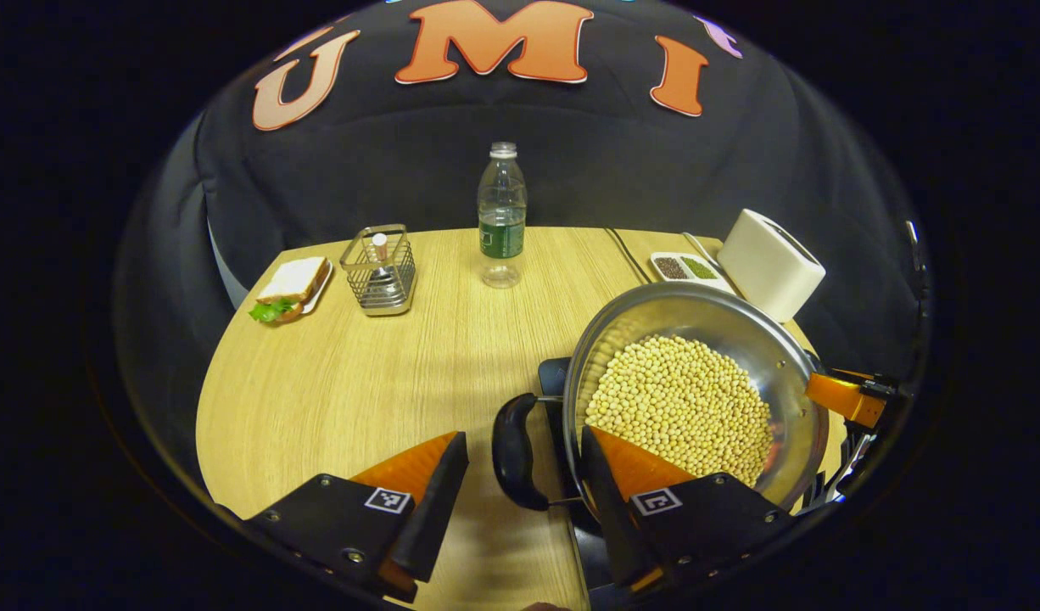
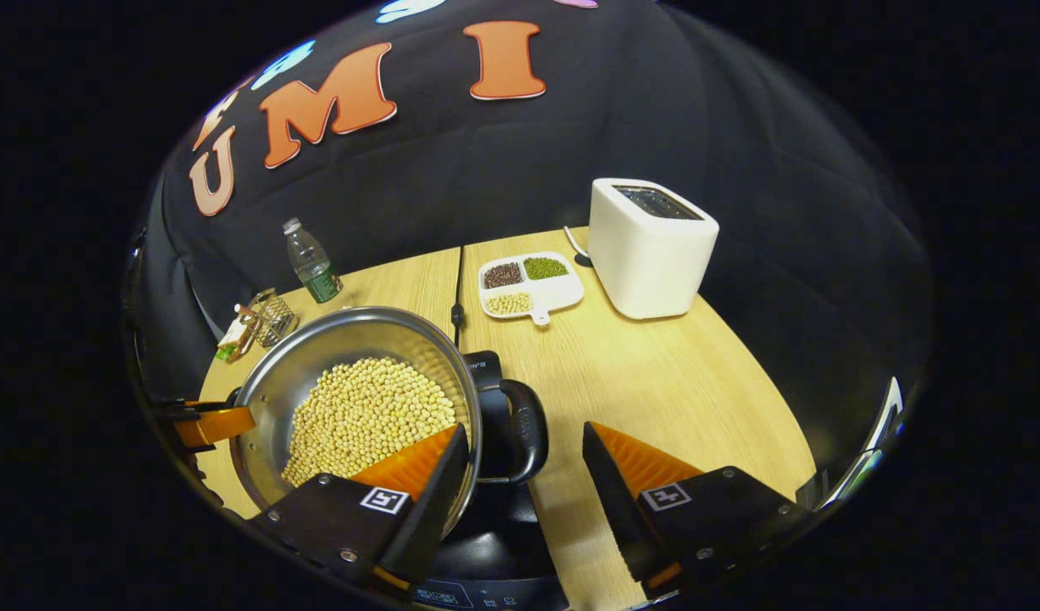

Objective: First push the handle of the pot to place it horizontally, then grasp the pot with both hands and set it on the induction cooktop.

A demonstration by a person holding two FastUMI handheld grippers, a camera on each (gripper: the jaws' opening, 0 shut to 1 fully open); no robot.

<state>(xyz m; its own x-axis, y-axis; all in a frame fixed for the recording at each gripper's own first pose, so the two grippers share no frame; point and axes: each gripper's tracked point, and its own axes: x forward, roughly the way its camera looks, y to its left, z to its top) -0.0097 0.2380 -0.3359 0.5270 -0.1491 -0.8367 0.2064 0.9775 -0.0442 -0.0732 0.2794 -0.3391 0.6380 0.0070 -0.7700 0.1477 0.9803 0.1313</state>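
A steel pot point(image 1: 656, 316) full of soybeans point(image 1: 681, 407) sits over the black induction cooktop point(image 1: 555, 373) at the table's near right. Its black loop handle point(image 1: 513, 458) lies between the spread fingers of my left gripper point(image 1: 523, 434), which is open and not pressing on it. In the right gripper view the pot point(image 2: 333, 341) is at the left, and its other handle point(image 2: 528, 424) lies inside my open right gripper point(image 2: 525, 427), above the cooktop point(image 2: 494, 535). Each gripper also shows across the pot: the right gripper point(image 1: 851, 399) and the left gripper point(image 2: 210, 424).
A water bottle point(image 1: 501, 212), a wire holder point(image 1: 380, 270) and a sandwich plate point(image 1: 289, 288) stand at the table's far left. A white toaster point(image 2: 651, 246), a divided dish of beans point(image 2: 528, 284) and a black cable point(image 2: 459, 288) are behind the pot.
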